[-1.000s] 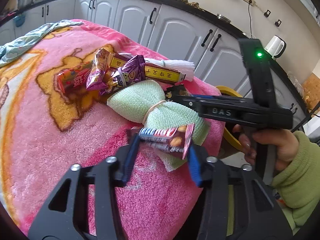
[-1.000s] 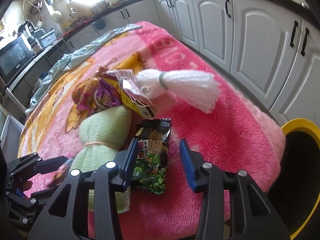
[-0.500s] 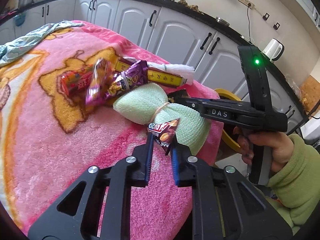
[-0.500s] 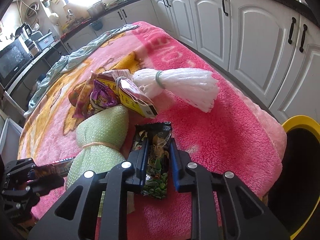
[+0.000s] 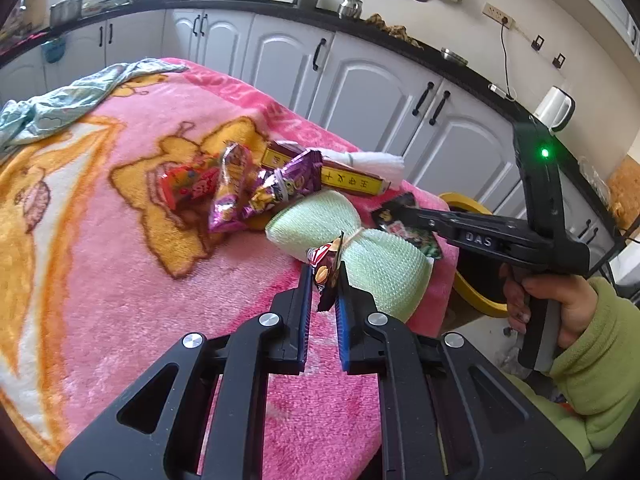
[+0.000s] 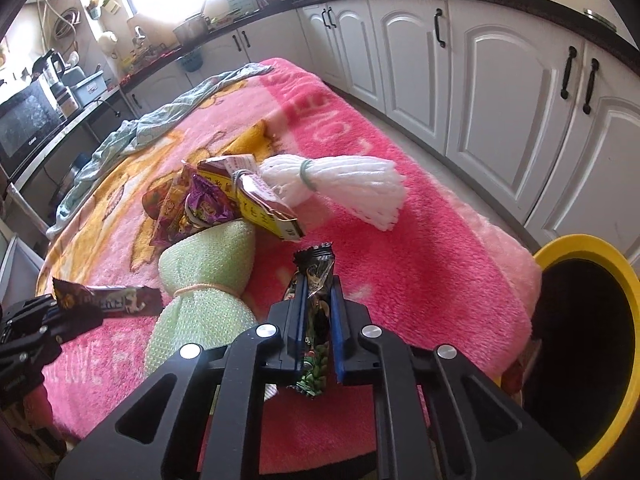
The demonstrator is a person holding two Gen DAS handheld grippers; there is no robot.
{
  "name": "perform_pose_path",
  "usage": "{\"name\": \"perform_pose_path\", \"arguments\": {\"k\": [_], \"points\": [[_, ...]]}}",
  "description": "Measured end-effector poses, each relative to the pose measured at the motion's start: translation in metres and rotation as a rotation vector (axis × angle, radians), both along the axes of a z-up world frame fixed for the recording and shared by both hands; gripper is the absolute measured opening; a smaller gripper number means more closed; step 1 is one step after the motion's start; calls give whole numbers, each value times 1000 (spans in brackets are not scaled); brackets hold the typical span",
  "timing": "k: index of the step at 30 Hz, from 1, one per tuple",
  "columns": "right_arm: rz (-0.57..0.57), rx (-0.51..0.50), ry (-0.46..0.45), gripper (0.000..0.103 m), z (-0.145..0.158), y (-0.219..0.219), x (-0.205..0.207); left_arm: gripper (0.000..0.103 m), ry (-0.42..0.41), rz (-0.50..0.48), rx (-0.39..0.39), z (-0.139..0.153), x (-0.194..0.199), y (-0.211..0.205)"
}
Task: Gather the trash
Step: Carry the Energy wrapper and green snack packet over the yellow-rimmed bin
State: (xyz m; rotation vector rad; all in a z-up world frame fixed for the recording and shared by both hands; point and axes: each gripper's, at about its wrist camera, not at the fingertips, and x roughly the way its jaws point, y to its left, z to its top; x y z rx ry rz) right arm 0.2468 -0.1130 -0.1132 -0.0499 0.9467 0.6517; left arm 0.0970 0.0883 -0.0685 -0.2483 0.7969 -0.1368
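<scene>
Pink fleece blanket covers the table, and the yellow bin stands just beside its corner. Both claws already hold trash. Right gripper is closing on a green snack packet, gripped mid-length. Left gripper is clenched on a dark red wrapper. Both look light, crinkly and probably slippery, so a firm pinch on the flat foil seems best.

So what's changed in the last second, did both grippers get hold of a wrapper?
Yes. The left gripper closed on the brown snack wrapper and lifted it off the pink blanket. The right gripper, its jaws closing, now pinches the green snack packet. The wrapper pile, both foam nets and the yellow bin stayed put.
</scene>
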Motion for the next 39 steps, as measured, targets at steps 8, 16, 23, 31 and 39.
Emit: {"name": "perform_pose_path", "arguments": {"k": [8, 16, 23, 31, 39], "points": [[-42, 33, -24, 10, 17, -26, -8, 6, -44, 12, -6, 17, -5, 2], [-41, 69, -78, 10, 44, -45, -25, 6, -86, -8, -3, 37, -3, -8], [-61, 108, -133, 10, 70, -69, -38, 6, -118, -44, -6, 52, 4, -26], [-110, 150, -195, 10, 97, -102, -48, 6, -158, -102, 0, 70, 19, -58], [-161, 155, -264, 10, 116, -133, -59, 6, -195, -156, 2, 84, 31, -87]]}}
